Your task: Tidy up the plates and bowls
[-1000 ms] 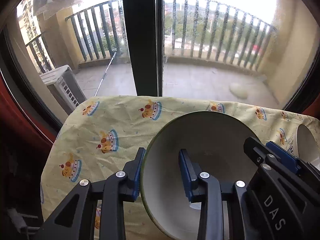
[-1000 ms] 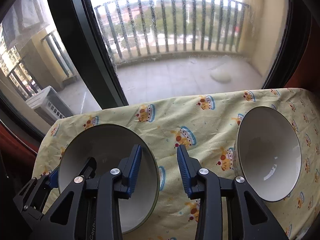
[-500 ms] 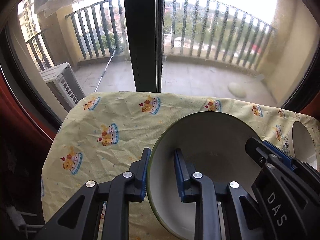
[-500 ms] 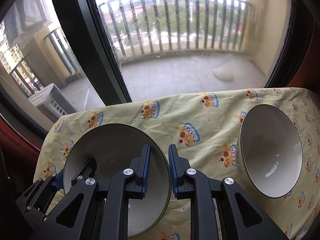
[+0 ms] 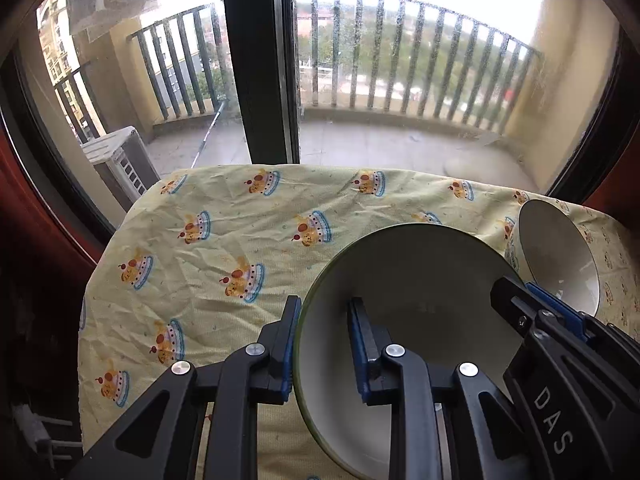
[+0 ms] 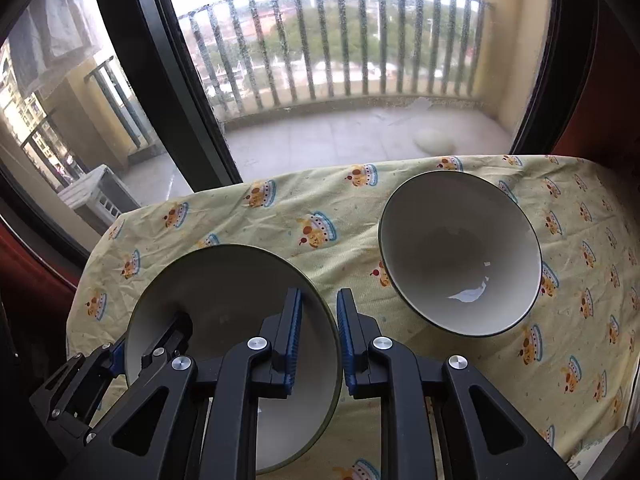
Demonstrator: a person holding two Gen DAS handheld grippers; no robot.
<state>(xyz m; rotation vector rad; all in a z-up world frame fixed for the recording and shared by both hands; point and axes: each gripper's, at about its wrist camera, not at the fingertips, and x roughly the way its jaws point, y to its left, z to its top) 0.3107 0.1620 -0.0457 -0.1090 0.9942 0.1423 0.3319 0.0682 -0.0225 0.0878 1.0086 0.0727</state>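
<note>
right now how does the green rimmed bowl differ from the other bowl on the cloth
The green-rimmed bowl is clamped at both sides of its rim, by the left tool and the right tool; the dark-rimmed bowl sits untouched on the yellow cloth. The green-rimmed bowl is nearer the cameras, the dark-rimmed bowl farther right. Their rim colours differ: green against dark. Both are empty, white inside and open upward.

Green-rimmed bowl (image 5: 420, 280) lower rim behind gripper arms, white bowl (image 5: 560, 256) partly hidden
</note>
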